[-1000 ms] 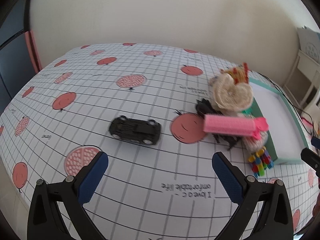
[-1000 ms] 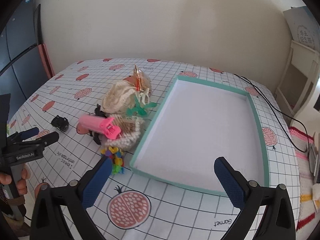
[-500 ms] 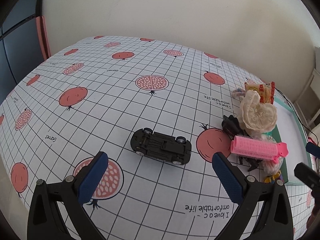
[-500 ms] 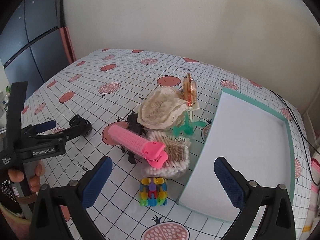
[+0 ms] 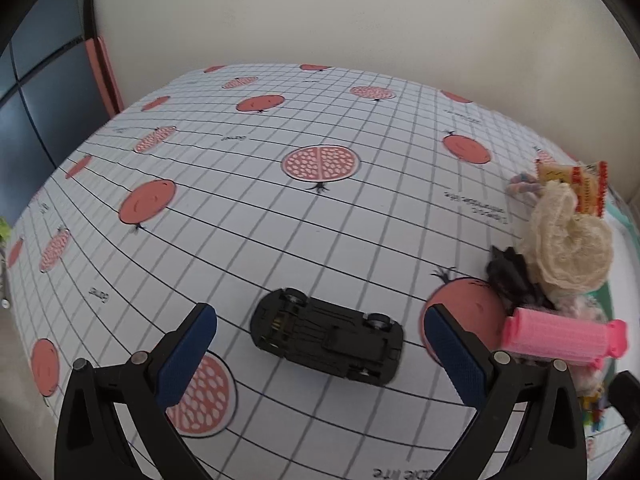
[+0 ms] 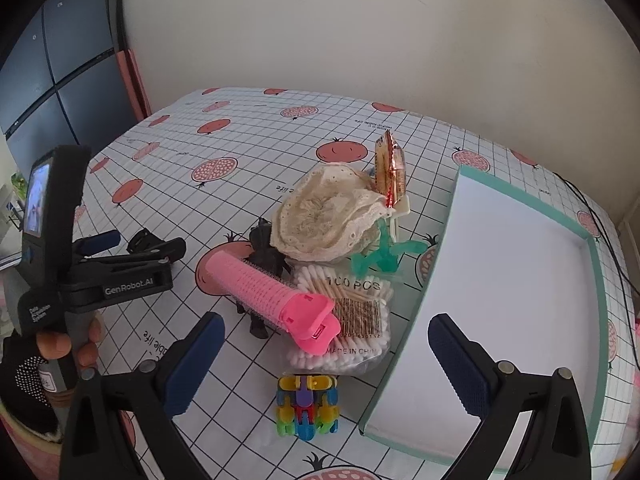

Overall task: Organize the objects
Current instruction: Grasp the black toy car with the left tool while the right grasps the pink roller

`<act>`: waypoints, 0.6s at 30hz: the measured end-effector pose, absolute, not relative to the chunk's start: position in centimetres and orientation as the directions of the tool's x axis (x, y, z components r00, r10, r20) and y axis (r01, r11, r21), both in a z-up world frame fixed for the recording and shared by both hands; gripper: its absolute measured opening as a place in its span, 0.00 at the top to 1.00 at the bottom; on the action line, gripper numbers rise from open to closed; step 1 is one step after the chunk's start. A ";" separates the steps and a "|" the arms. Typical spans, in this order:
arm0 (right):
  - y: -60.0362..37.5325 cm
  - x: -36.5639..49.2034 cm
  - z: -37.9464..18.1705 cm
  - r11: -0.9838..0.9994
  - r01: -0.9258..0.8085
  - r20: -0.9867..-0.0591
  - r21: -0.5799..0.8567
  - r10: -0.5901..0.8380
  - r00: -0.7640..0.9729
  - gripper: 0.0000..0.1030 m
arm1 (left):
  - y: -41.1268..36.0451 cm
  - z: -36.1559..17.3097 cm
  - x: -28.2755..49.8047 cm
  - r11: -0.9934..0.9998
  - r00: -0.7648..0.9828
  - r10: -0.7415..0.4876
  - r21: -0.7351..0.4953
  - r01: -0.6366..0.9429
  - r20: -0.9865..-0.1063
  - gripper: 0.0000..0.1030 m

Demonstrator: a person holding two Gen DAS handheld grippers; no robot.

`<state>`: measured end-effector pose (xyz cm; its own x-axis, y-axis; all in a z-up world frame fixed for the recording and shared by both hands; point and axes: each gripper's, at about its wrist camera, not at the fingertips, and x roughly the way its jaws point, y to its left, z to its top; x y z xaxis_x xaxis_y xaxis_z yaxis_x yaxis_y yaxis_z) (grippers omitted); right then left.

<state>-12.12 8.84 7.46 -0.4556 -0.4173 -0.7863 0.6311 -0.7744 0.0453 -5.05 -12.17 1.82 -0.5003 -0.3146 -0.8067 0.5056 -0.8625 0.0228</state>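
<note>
Left tool (image 5: pixel 320 354) apart, straddling the overturned black toy car (image 5: pixel 326 338) on the grid-patterned worktop (image 5: pixel 280 220), likely for pickup; right tool (image 6: pixel 326 364) apart above the clutter beside the teal-rimmed white tray (image 6: pixel 592 264).

The black toy animal figure (image 6: pixel 262 256) lies mostly hidden under the pink ribbed hair roller (image 6: pixel 272 294) and cream lace cloth (image 6: pixel 324 216); the teal-rimmed white tray (image 5: pixel 624 236) is cut off at the left wrist view's edge.

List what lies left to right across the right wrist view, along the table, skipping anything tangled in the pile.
Left tool, held in a hand → pink hair roller → bag of cotton swabs → white tray with a teal rim. The lace cloth, black toy and snack packet overlap too much to place.
</note>
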 end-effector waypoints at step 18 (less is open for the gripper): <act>8.0 -12.5 6.8 -0.752 0.656 -0.787 0.066 -0.443 -0.429 0.00 | -15.8 1.3 -1.1 -0.830 -0.467 -0.378 0.069 0.553 -0.799 0.00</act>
